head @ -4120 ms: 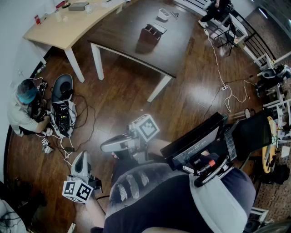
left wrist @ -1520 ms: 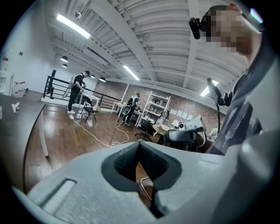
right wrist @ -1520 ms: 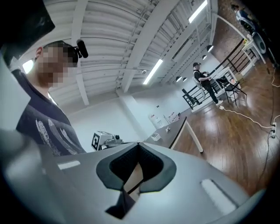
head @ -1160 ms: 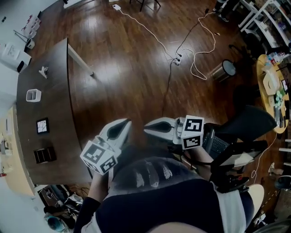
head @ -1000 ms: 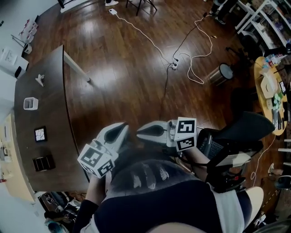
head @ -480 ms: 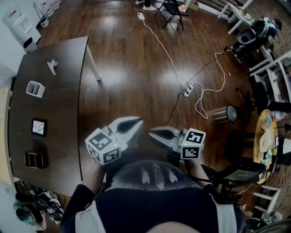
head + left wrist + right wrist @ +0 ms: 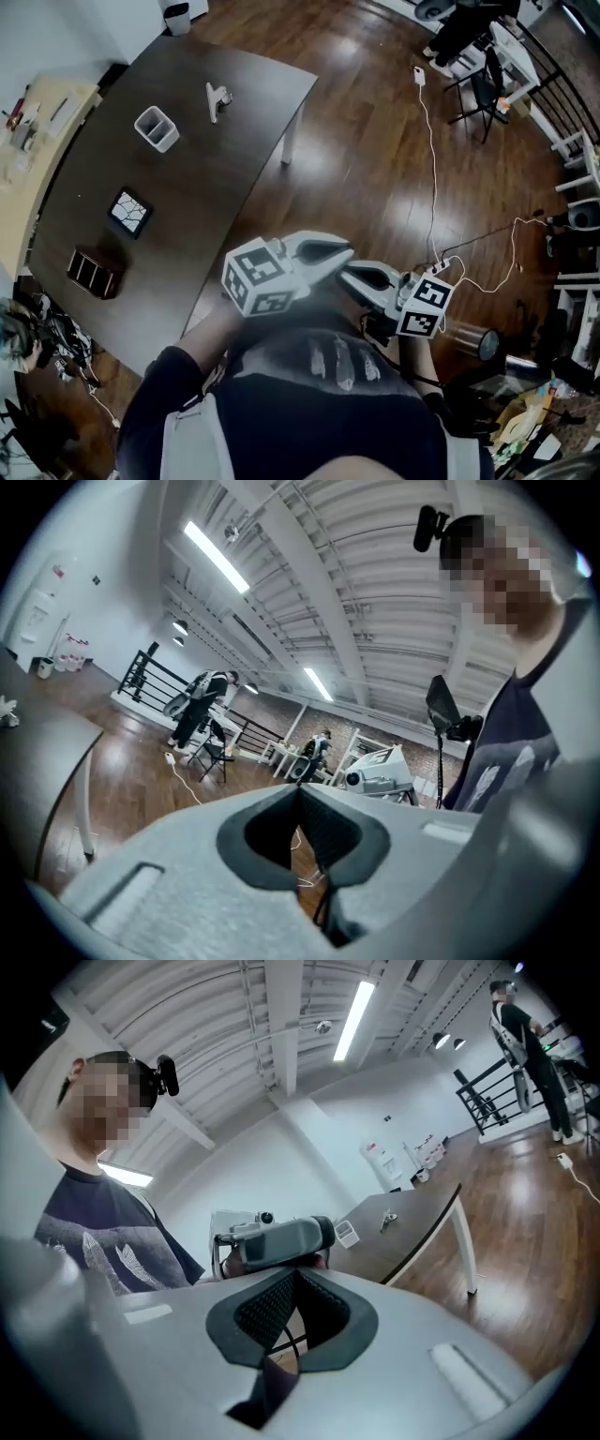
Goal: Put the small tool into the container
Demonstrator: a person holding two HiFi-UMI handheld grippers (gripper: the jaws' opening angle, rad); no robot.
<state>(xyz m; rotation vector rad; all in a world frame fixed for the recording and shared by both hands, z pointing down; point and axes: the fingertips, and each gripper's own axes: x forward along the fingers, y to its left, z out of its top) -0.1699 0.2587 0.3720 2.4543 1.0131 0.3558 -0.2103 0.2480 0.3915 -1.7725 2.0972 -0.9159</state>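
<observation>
Low in the frame, by my body, my left tongs [image 7: 345, 253] and right tongs [image 7: 348, 273] are both closed on nothing. Upper left, on the table [image 7: 239, 178], the tool [image 7: 217, 97], perhaps a clip, lies right of the container [image 7: 157, 128], not touching it.

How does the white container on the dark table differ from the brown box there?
The white container is pale and stands near the small tool; the brown box is dark, at the table's other end. The brown box looks wider and lower than the white container. Both are open-topped, on the dark table.
</observation>
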